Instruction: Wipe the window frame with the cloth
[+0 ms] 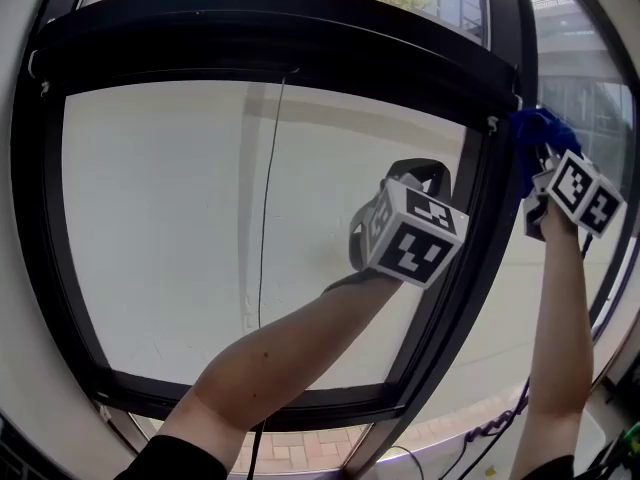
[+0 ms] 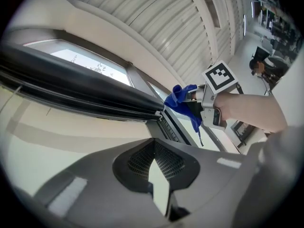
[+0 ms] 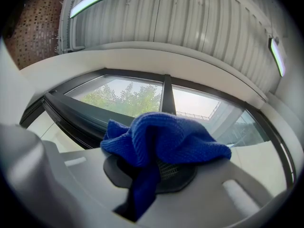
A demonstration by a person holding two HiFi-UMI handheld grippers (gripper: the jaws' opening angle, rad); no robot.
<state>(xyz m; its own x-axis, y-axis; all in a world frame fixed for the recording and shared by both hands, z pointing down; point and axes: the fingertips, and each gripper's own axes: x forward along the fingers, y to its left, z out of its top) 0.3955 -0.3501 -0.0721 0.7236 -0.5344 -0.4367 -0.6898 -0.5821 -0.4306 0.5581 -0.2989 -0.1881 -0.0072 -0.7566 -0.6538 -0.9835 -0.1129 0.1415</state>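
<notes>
Looks mid-wipe: R gripper (image 1: pixel 545 173) clenching cloth (image 1: pixel 530 133) at window frame (image 1: pixel 300 48) top-right corner; L gripper (image 2: pixel 152 156) closed, empty. Next: drag along frame firmly.

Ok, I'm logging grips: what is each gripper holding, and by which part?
The right gripper pinches the blue cloth at a bunched fold; left gripper holds nothing.

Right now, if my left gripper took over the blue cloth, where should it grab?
The loose tail of the blue cloth hanging below the right gripper, approached from underneath; the bunched top is up at the window frame.
</notes>
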